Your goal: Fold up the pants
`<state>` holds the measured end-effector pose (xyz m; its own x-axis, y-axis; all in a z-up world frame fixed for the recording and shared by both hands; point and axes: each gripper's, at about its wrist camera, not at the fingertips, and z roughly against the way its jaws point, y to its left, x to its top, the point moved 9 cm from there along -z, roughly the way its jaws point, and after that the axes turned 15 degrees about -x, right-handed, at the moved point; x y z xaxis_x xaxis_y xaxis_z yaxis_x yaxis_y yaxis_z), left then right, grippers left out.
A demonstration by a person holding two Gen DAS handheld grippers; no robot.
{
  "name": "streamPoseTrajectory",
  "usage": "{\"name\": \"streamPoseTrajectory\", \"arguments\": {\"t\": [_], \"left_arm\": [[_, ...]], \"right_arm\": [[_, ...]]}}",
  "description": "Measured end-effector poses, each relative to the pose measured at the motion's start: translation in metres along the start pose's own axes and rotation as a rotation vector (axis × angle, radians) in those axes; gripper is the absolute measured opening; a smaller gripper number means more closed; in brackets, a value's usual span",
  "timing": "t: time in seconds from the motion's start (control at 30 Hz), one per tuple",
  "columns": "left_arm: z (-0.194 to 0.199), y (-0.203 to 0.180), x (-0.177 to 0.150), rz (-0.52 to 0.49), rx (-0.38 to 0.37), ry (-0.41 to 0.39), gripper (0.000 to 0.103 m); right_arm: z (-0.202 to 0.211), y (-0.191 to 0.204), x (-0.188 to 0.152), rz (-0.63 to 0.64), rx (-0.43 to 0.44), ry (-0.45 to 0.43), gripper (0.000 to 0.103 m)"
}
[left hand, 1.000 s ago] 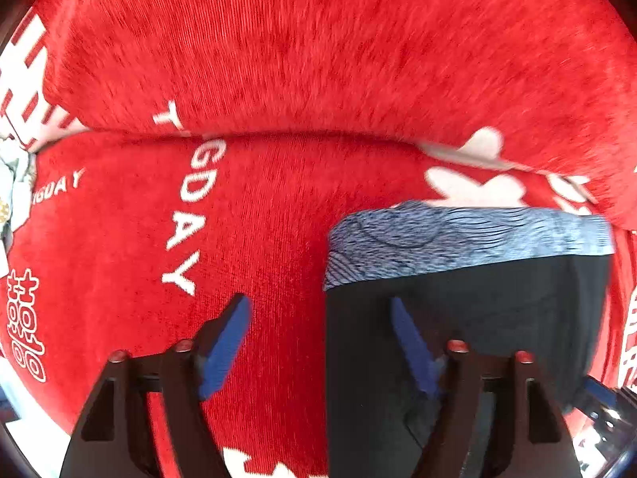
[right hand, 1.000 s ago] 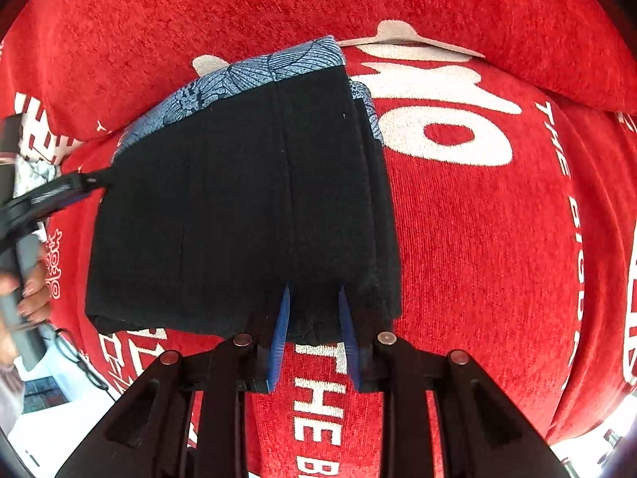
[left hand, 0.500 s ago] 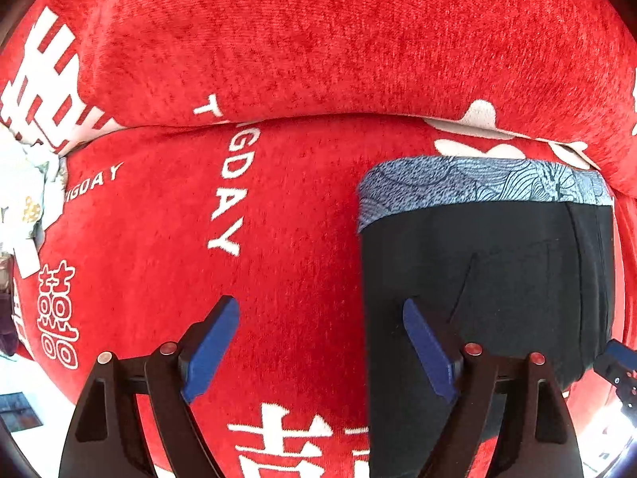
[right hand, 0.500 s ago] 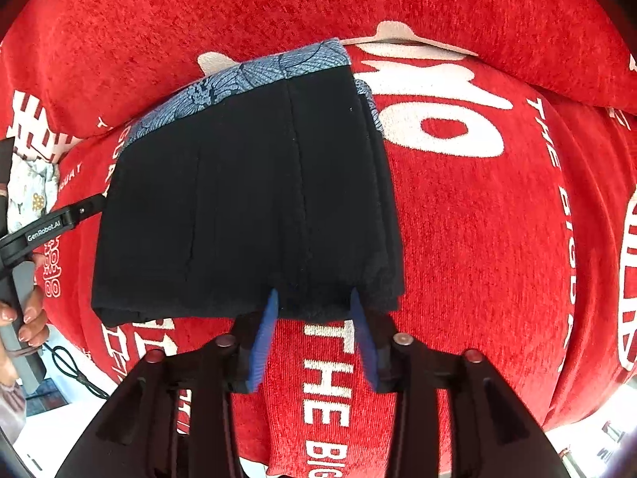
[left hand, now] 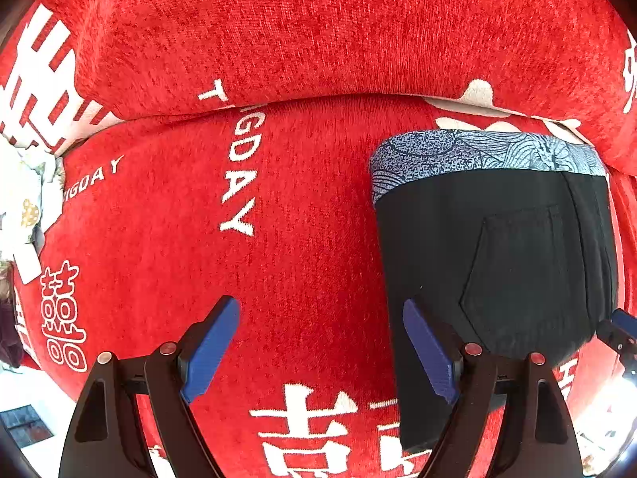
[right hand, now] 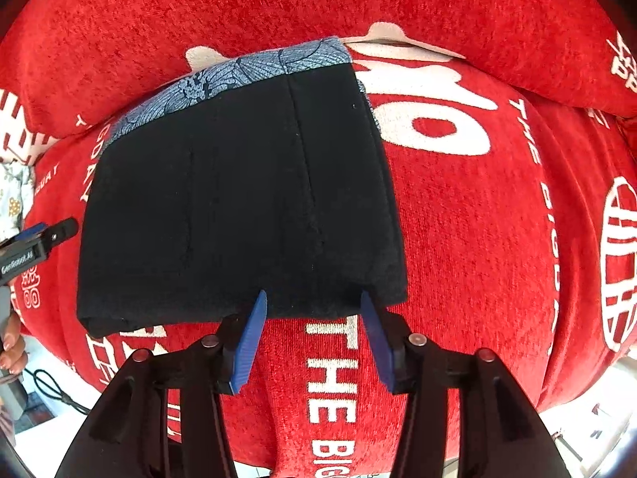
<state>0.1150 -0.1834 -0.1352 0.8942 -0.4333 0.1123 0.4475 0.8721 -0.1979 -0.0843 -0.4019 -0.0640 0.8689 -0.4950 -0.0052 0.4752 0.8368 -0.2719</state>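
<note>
The black pants (right hand: 239, 207) lie folded into a compact rectangle on the red cushion, their blue patterned waistband (right hand: 239, 71) at the far edge. In the left wrist view the pants (left hand: 497, 263) sit at the right, back pocket showing. My left gripper (left hand: 322, 342) hangs open over bare red fabric, its right finger just above the pants' left edge, nothing between the pads. My right gripper (right hand: 312, 338) hovers at the pants' near edge; its jaws are opening and the cloth lies free of the pads. The left gripper's tip (right hand: 51, 235) shows at the left.
The red sofa cover (left hand: 278, 199) with white lettering spans seat and backrest (left hand: 318, 28). A white patterned cloth (left hand: 24, 199) lies at the far left. A person's hand (right hand: 10, 342) and a cable (right hand: 51, 390) show at the lower left. The right gripper's tip (left hand: 621, 330) shows at right.
My right gripper has opened and let go of the pants' near edge, lifting slightly. My left gripper has drifted left and up off the pants, staying open.
</note>
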Motion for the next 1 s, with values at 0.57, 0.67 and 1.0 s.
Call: {"name": "streamPoseTrajectory", "arguments": {"t": [0.57,0.67,1.0], "left_arm": [[0.012,0.007,-0.009,-0.023,-0.021,0.002,0.085],[0.009,0.001,-0.010,-0.030,-0.025,0.008,0.086],[0.000,-0.019,-0.003,0.003,-0.092,0.016,0.086]], "right_arm": [[0.034,0.026,-0.004,0.018,-0.028,-0.056,0.069],[0.033,0.022,-0.006,0.009,-0.018,-0.047,0.069],[0.026,-0.009,0.003,-0.033,0.066,-0.048,0.082]]}}
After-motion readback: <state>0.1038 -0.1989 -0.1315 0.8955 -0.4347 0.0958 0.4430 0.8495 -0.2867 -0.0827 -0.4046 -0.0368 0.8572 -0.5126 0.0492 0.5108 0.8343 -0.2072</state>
